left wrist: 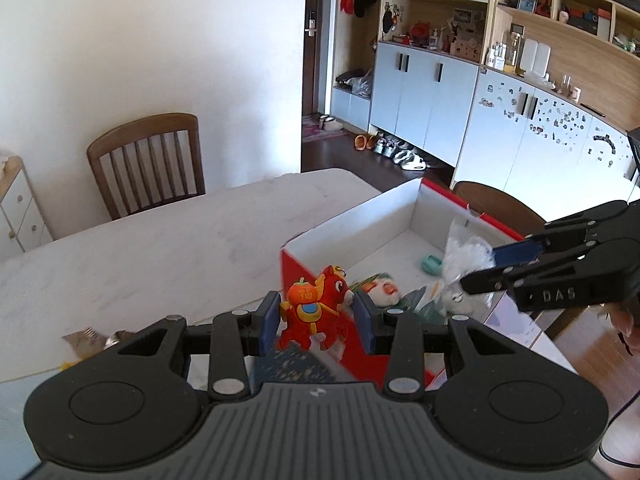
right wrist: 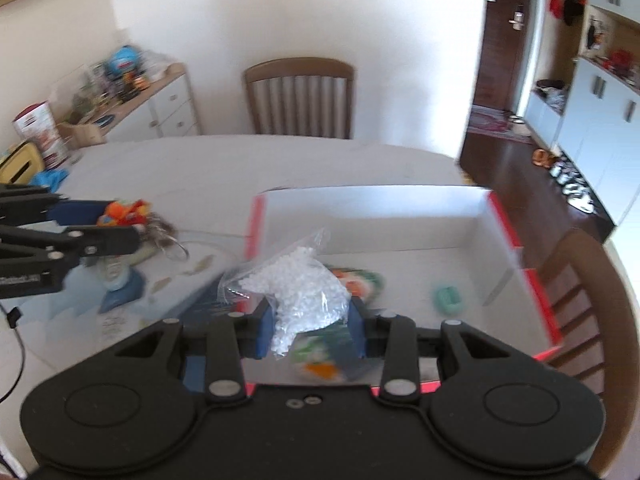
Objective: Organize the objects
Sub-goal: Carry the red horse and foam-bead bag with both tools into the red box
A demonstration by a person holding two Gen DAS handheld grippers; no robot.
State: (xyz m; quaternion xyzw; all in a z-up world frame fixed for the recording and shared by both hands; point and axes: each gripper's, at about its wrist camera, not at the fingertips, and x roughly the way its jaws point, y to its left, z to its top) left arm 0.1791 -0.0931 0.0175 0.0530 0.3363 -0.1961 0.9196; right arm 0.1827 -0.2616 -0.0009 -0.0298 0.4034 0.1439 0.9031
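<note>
My left gripper (left wrist: 316,322) is shut on a red plush horse keychain (left wrist: 316,308) and holds it over the near corner of the red-and-white cardboard box (left wrist: 360,220). My right gripper (right wrist: 312,330) is shut on a clear plastic bag of white beads (right wrist: 298,294) above the box (right wrist: 400,208). The right gripper also shows in the left wrist view (left wrist: 486,266), with the bag (left wrist: 466,254). The left gripper and horse show in the right wrist view (right wrist: 120,216). In the box lie a teal object (right wrist: 448,299) and a green-and-orange packet (right wrist: 354,280).
The box stands at the right edge of a white marble table (left wrist: 140,248). A blue-based item (right wrist: 120,284) and paper scraps lie left of the box. Wooden chairs stand at the far side (right wrist: 300,96) and right (right wrist: 580,288). A wrapper (left wrist: 90,340) lies at the table's near left.
</note>
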